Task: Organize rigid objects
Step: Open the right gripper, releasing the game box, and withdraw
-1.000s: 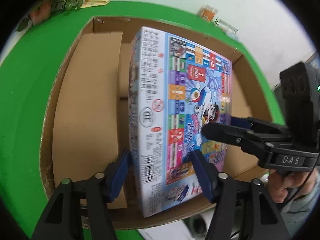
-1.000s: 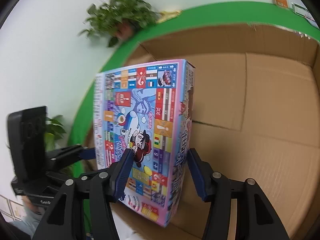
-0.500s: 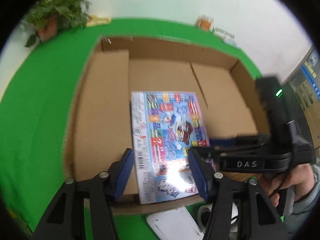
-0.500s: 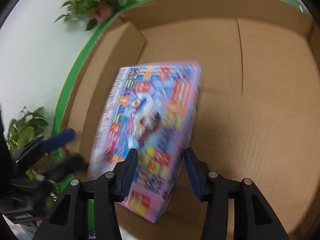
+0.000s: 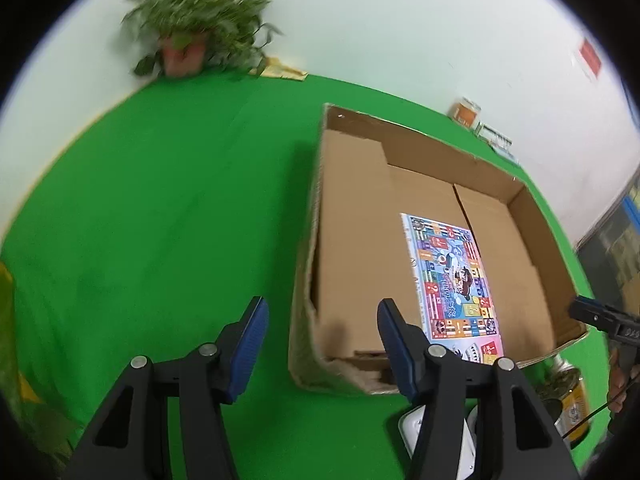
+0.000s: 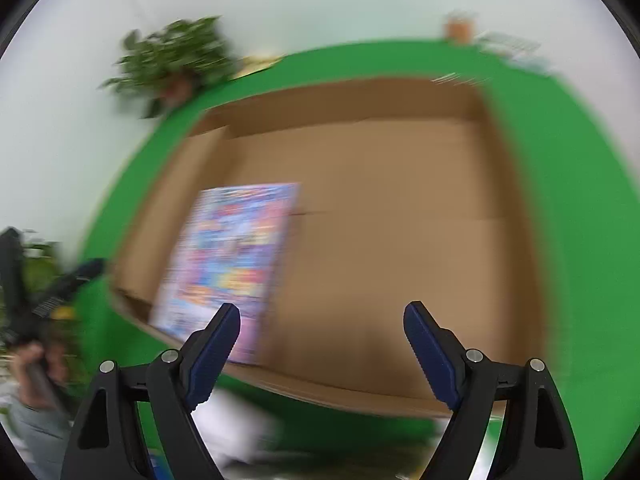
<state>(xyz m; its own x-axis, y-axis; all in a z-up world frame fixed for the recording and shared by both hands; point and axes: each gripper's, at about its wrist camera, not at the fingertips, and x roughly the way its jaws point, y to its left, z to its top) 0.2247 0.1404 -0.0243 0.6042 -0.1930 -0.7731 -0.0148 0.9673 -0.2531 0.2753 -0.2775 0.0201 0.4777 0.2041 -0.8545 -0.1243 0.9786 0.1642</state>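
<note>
Two grippers are hanging above the green table with nothing between their pads. The left gripper is standing partly parted over the table and the near-left corner of the cardboard box, its blue fingers pinching nothing. The right gripper is spreading its jaws at this moment, with only the box floor showing in the gap. One item is lying inside the box: the colourful game box, flat on its back with the printed face up, resting on the cardboard floor near the front wall and roughly in the middle. In the blurred right wrist view the game box is sitting up and left of the parted pads, apart from them, so it looks let go. Lying flat is probably deliberate: a broad, thin, stiff carton is steadiest on its largest face and is leaving most of the box floor free for other items. Both grippers are looking down from outside the front rim, which suggests the placing step is finished and the next pick is coming. Several candidates are waiting in front of the box: a white object under the left gripper and a round tin to its right, though neither is being reached for yet. A potted plant is standing against the far wall, away from the work.
</note>
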